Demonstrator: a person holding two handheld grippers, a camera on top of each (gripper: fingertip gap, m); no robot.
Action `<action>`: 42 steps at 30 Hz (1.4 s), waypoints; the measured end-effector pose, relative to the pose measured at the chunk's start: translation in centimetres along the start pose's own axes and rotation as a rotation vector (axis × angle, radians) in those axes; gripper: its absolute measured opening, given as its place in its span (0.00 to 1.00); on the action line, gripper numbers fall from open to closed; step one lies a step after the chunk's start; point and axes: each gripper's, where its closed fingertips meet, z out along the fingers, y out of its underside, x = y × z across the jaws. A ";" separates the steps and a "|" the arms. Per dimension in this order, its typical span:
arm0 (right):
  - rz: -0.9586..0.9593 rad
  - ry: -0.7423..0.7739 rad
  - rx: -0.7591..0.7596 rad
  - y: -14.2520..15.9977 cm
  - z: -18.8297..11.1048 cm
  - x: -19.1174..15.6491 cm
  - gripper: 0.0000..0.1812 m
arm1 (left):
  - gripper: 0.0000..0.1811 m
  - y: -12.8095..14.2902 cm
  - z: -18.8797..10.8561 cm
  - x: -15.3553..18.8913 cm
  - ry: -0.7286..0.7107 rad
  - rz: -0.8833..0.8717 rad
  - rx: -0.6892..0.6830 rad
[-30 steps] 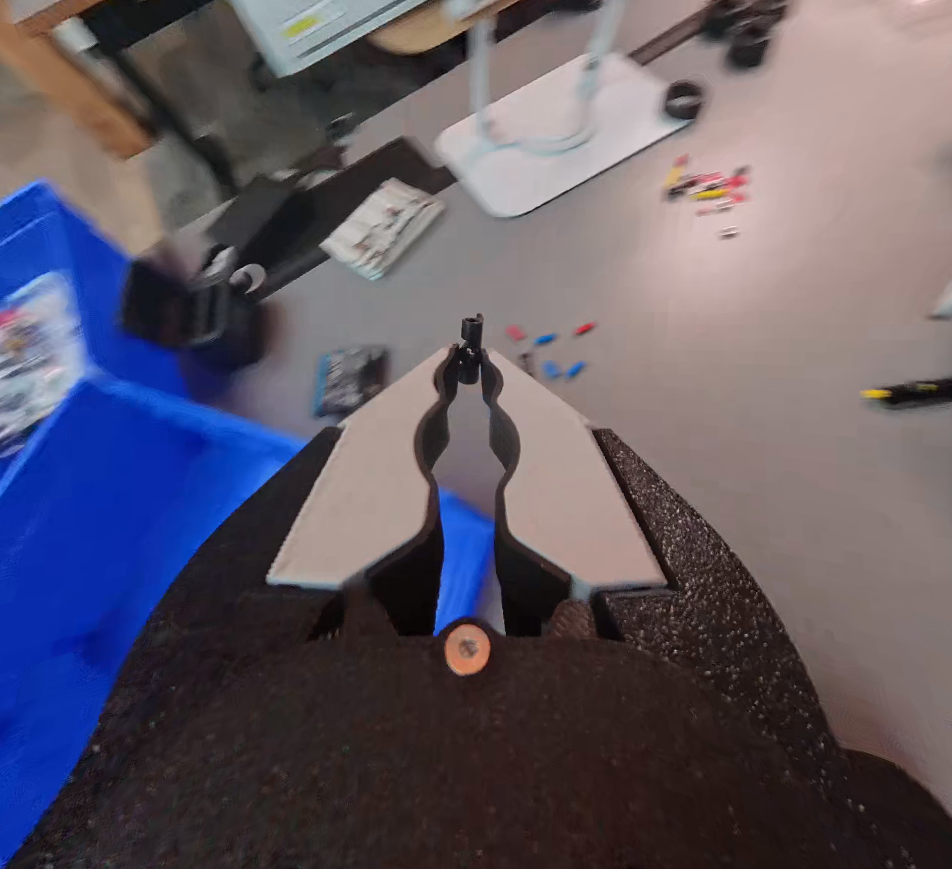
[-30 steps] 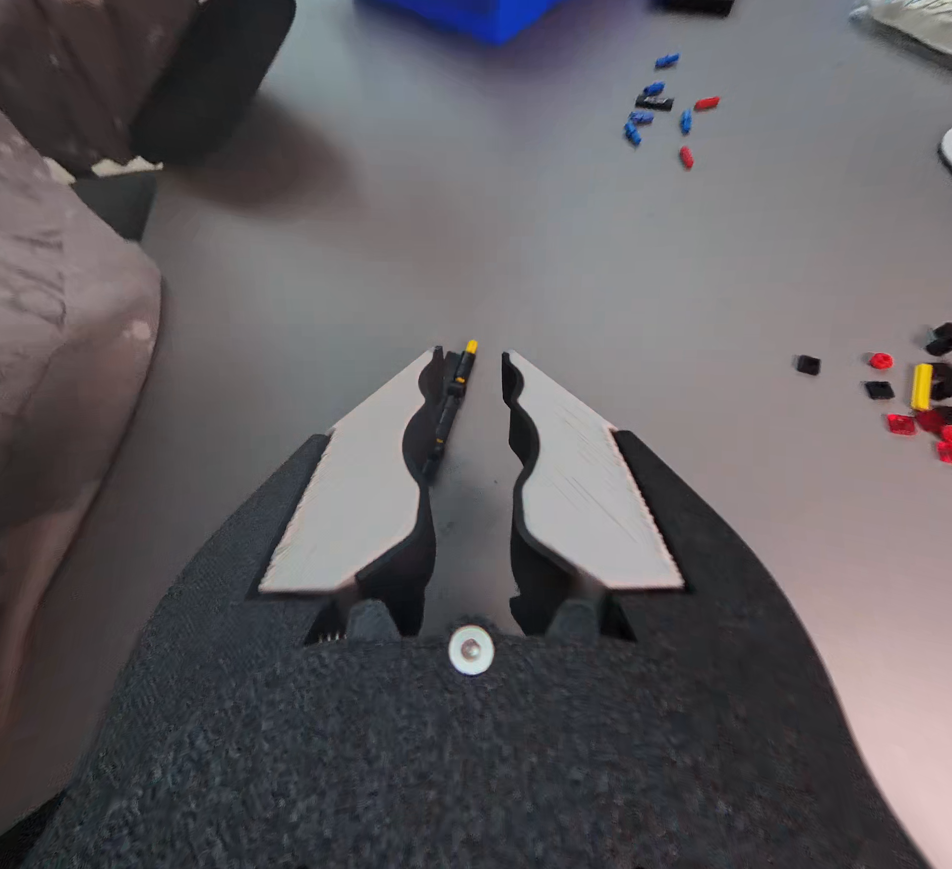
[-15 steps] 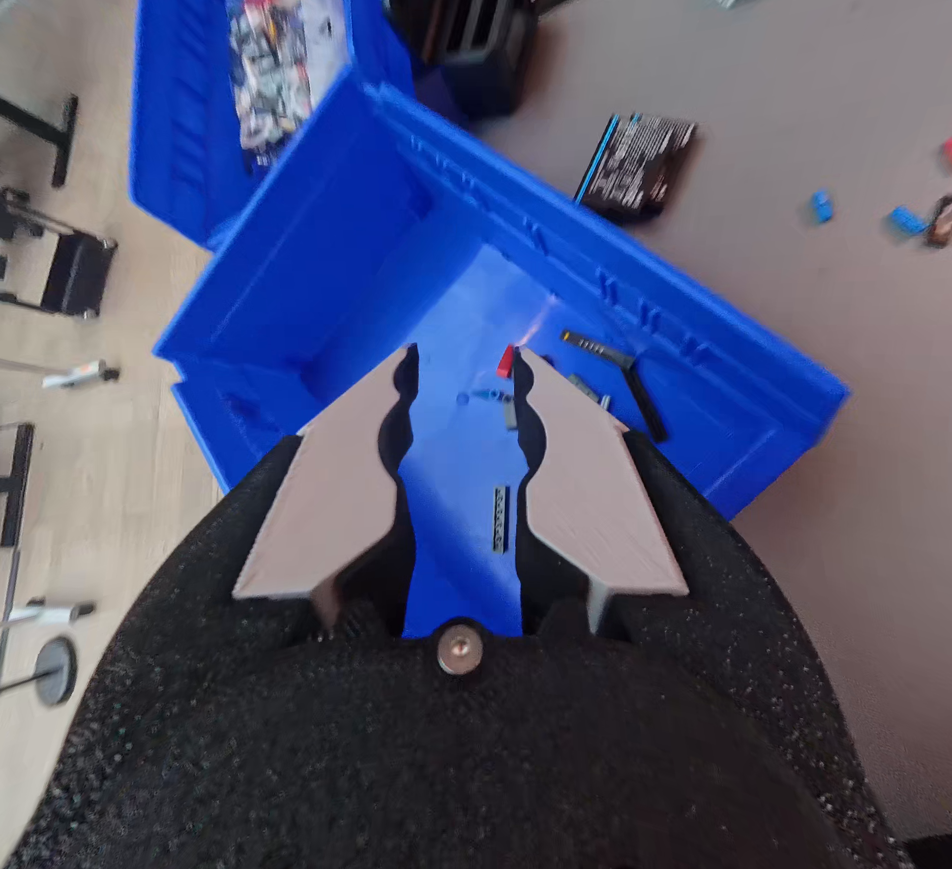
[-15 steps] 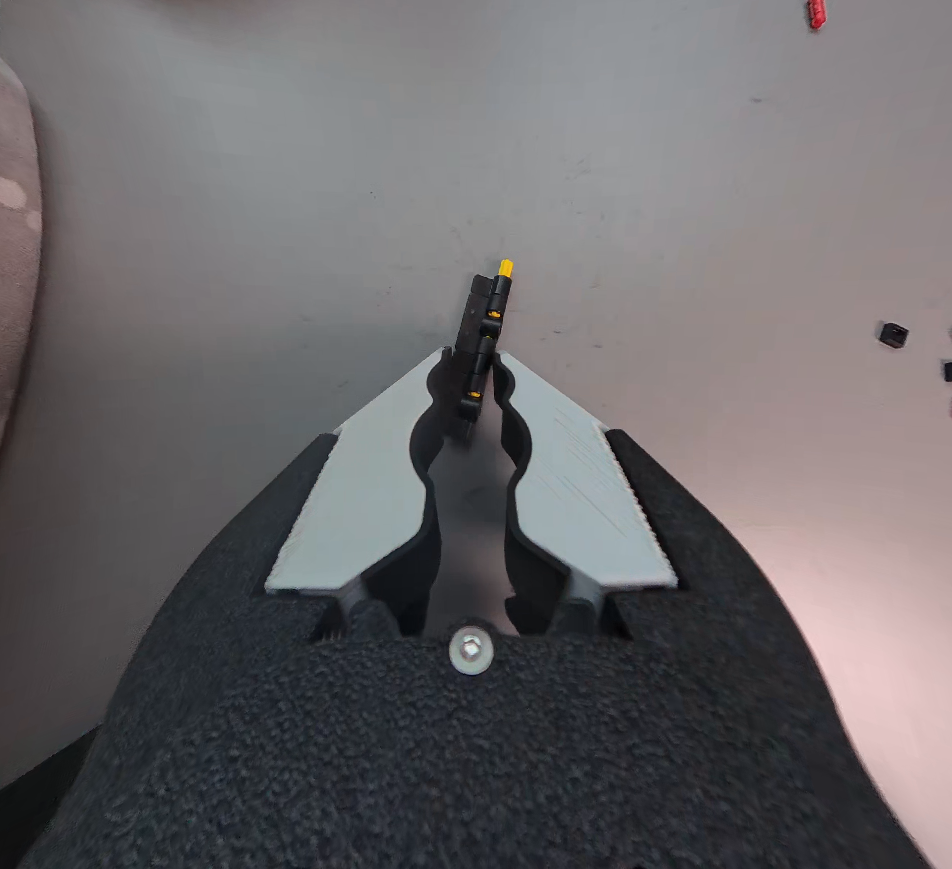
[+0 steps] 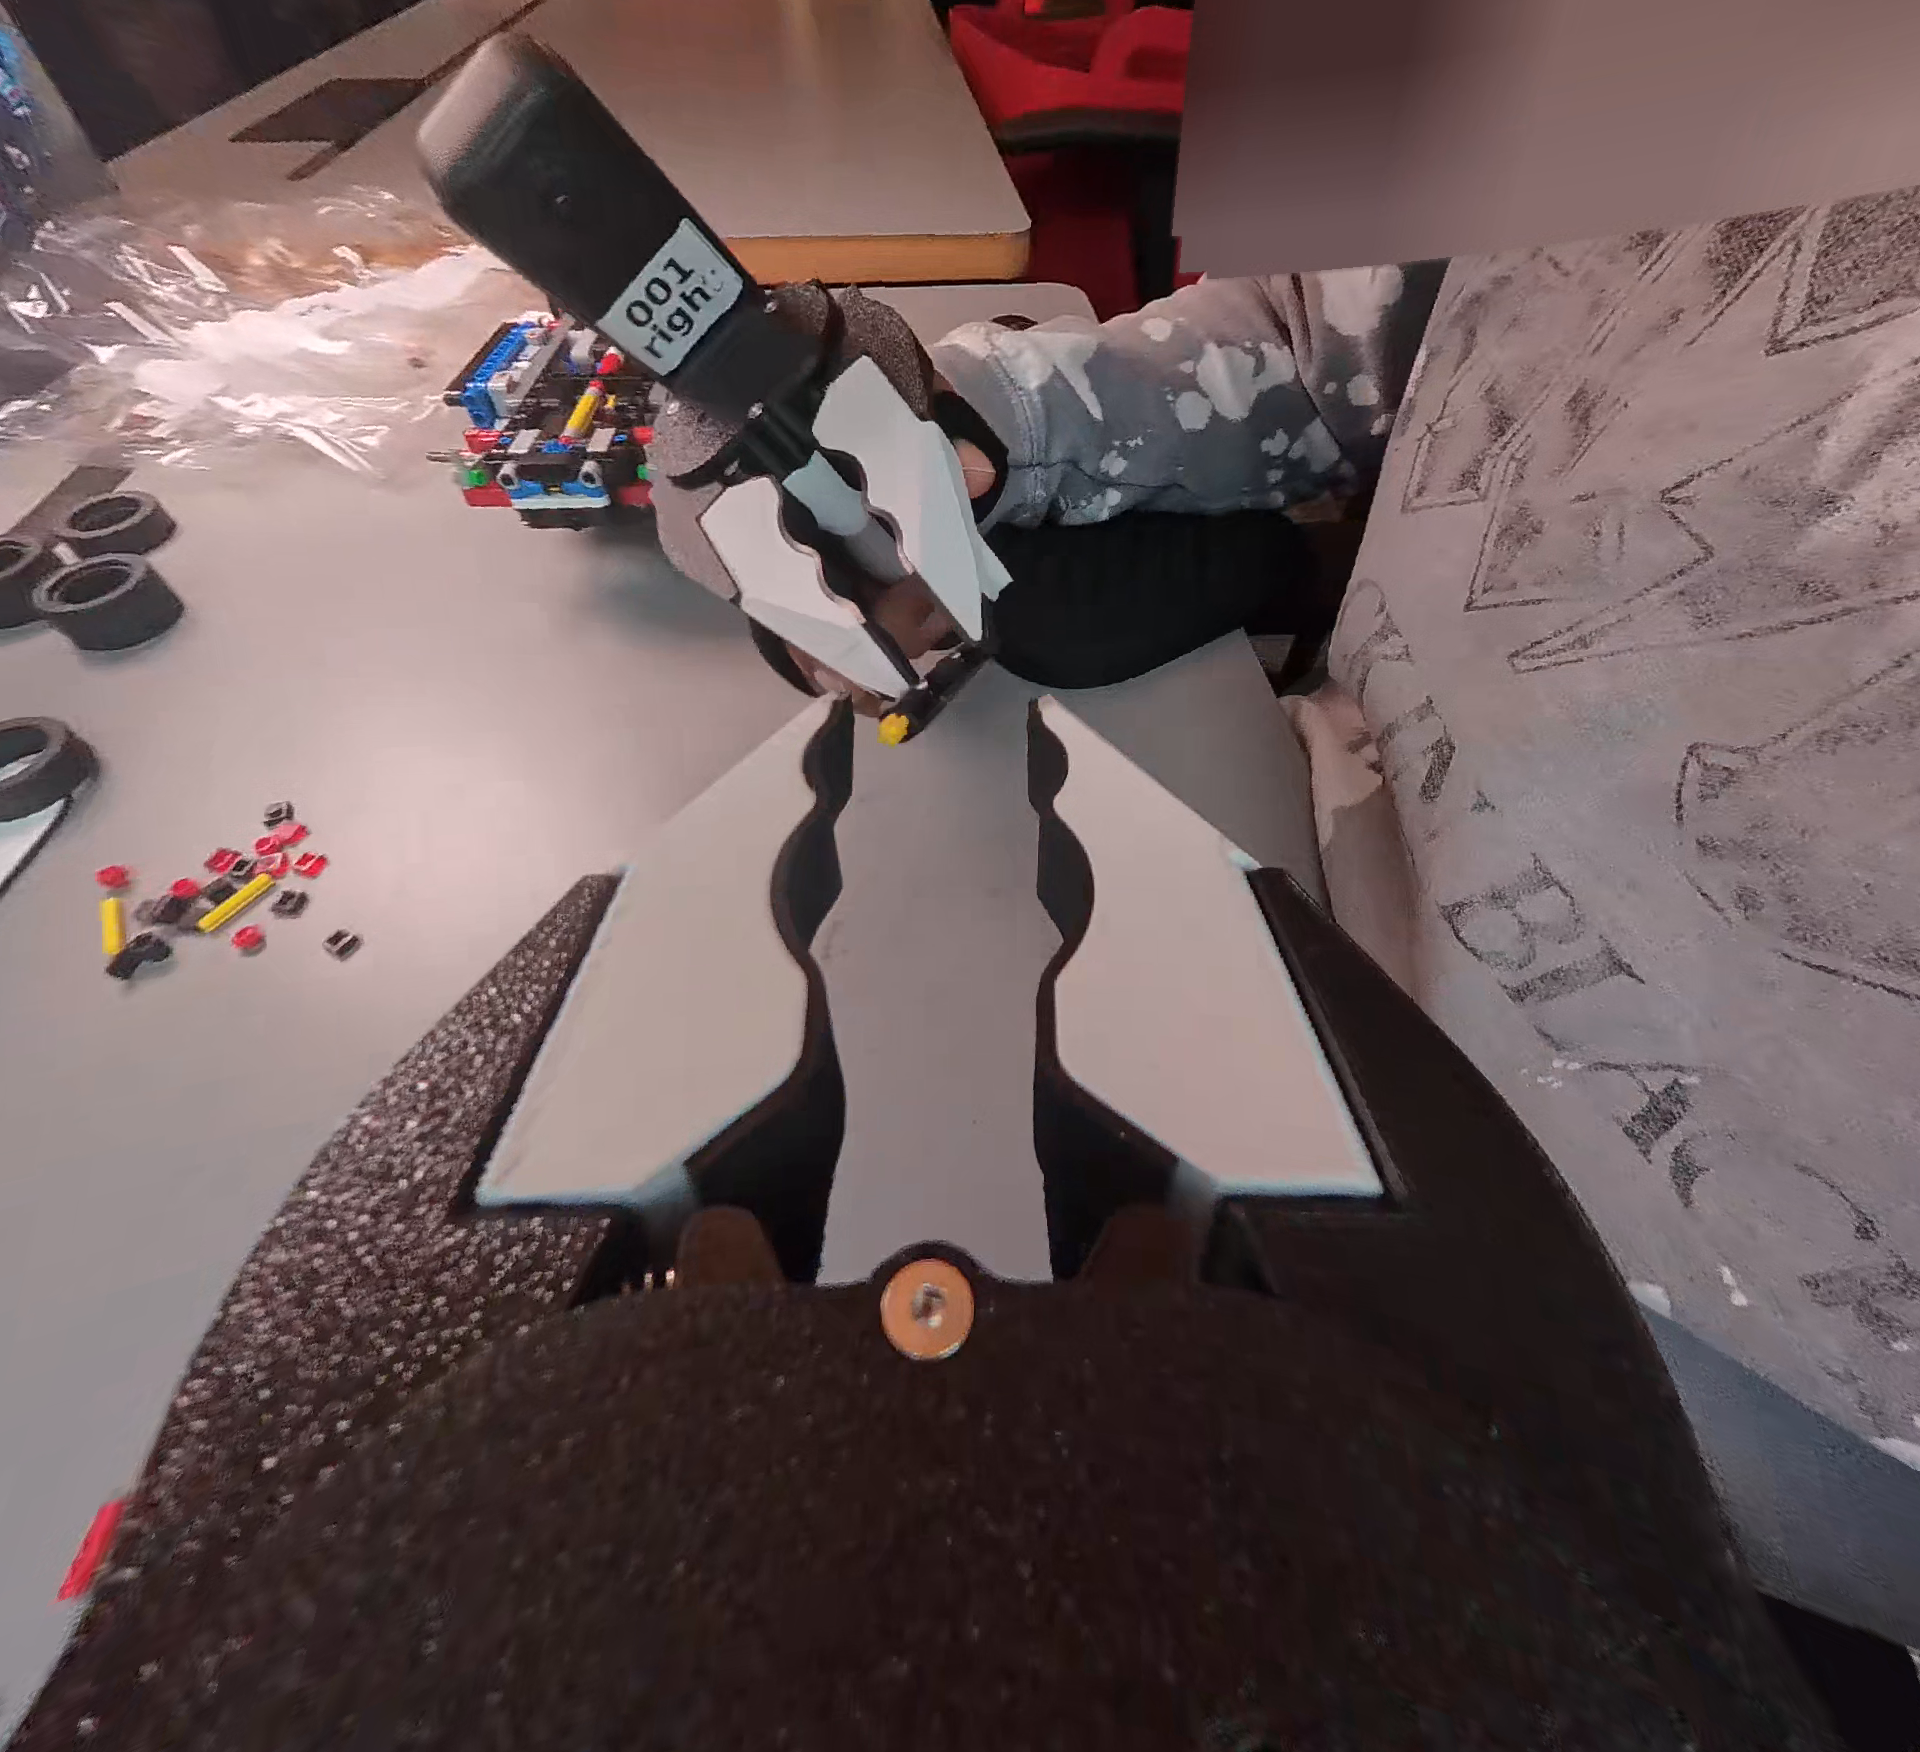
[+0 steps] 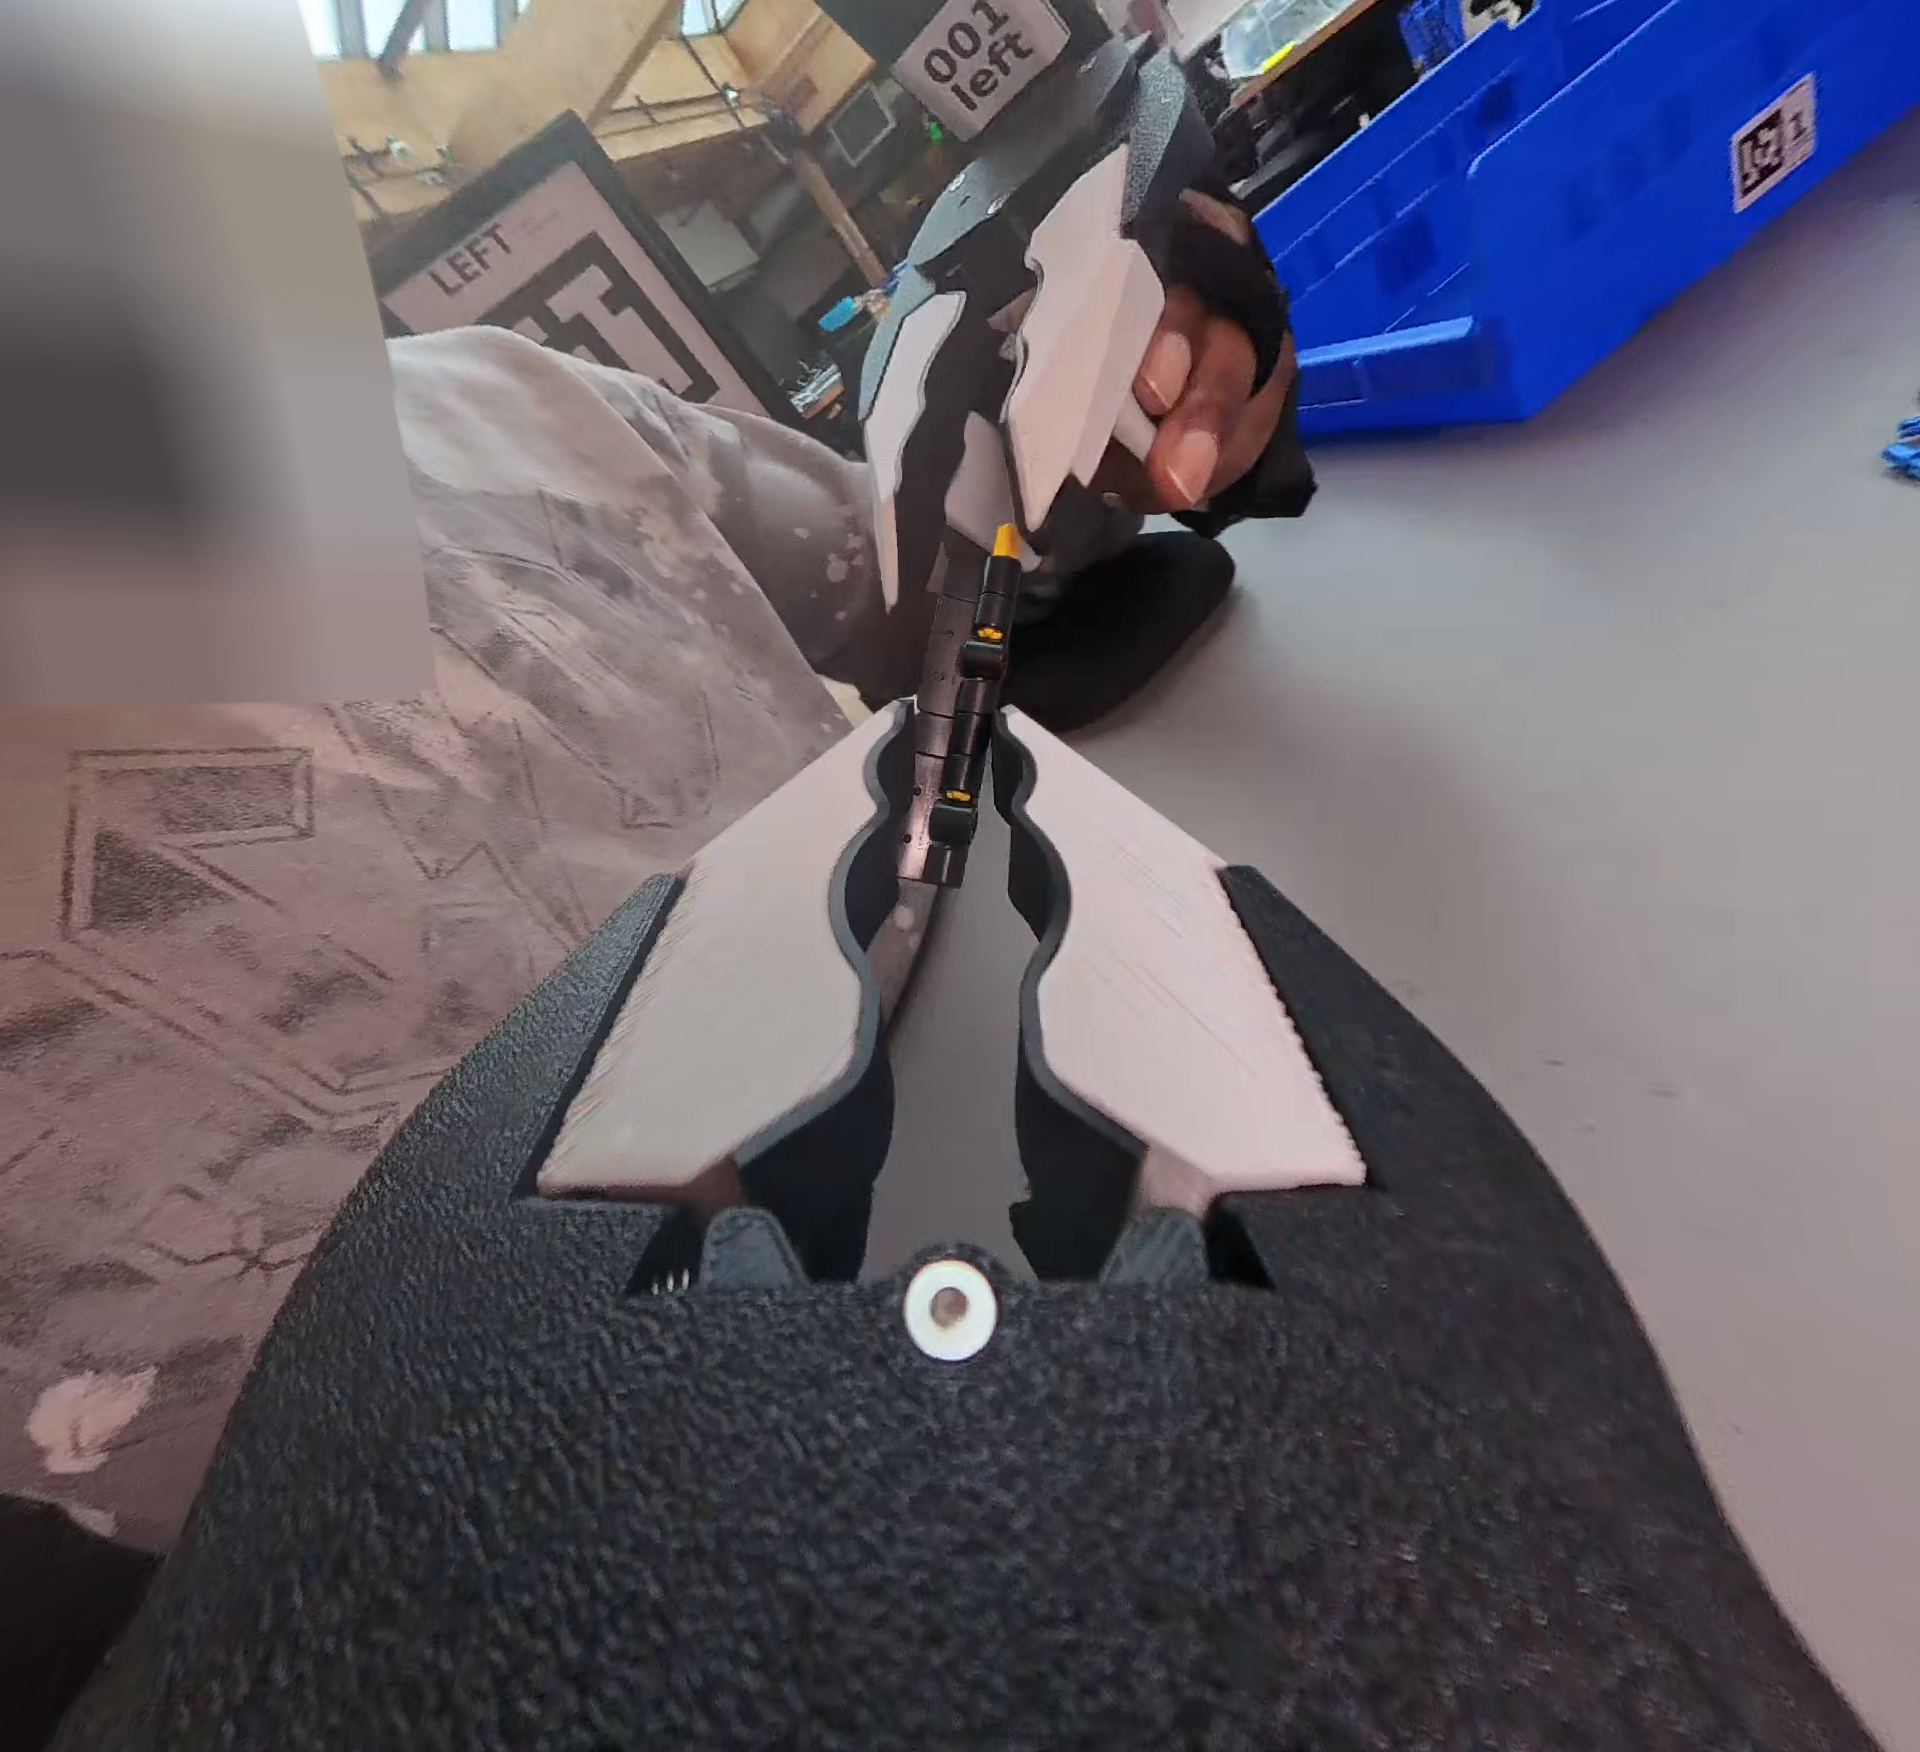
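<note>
My right gripper (image 6: 951, 726) is shut on a thin black brick bar with yellow pins (image 6: 961, 694) and holds it up off the grey table (image 6: 1507, 767). The bar sticks forward, and its yellow tip (image 6: 1004, 543) reaches the fingertips of my left gripper (image 6: 966, 549). In the left wrist view my left gripper (image 5: 935, 726) is open and empty. The right gripper (image 5: 940, 663) faces it, and the bar's yellow tip (image 5: 891, 728) sits just inside the left fingertip, the black bar (image 5: 945, 674) behind it. I cannot tell if the tip touches the finger.
A blue bin (image 6: 1558, 196) stands at the right. A part-built brick vehicle (image 5: 551, 435), black tyres (image 5: 104, 580), loose small pieces (image 5: 208, 892) and clear plastic wrap (image 5: 208, 331) lie on the table's left. A person's patterned sweatshirt (image 5: 1662, 767) fills the right side. Both grippers' tips are close together, under 4 cm apart.
My left gripper opened over the blue bin, no longer holds the small black piece, and swung round to face the right one. My right gripper shut on the black bar and lifted it.
</note>
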 end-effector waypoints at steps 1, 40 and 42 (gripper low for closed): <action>0.011 -0.023 -0.009 0.2 0.3 -0.3 0.07 | 0.16 0.2 0.4 0.1 0.008 0.009 -0.006; -0.290 0.418 0.425 -6.3 -0.8 3.8 0.04 | 0.03 -0.2 3.1 -5.3 -0.047 -0.539 0.310; -0.310 0.417 0.362 -5.6 -0.5 3.9 0.04 | 0.03 0.4 3.0 -5.0 -0.037 -0.528 0.253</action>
